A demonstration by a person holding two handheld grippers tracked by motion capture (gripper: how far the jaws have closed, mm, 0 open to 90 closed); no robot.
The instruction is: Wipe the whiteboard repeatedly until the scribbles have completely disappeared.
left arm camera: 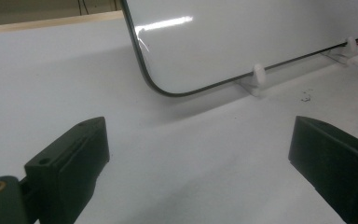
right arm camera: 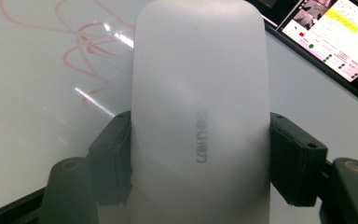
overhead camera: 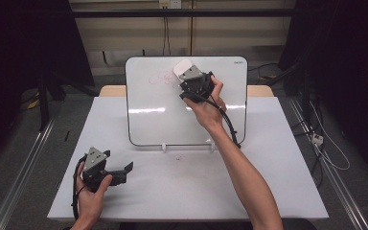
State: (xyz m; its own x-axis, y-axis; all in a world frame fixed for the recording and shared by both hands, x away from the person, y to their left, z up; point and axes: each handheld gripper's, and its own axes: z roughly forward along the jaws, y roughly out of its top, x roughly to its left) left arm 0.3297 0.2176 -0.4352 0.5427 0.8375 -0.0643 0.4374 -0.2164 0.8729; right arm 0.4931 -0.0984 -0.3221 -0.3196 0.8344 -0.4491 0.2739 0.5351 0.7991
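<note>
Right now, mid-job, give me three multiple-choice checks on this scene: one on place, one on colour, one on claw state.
1. Where is the eraser?
A. Flat on the table
B. At the whiteboard's upper part, beside the scribble
C. Under the left claw

2. What colour is the scribble?
A. Blue
B. Red
C. Green

3. How does the left claw stand?
A. Open, nothing between its jaws
B. Shut on the eraser
C. Shut on a marker

Key: 1 B, the high view shows the right claw holding it up there. 2 B, the right gripper view shows reddish loops. 3 A, bare table shows between its wide-apart jaws.
</note>
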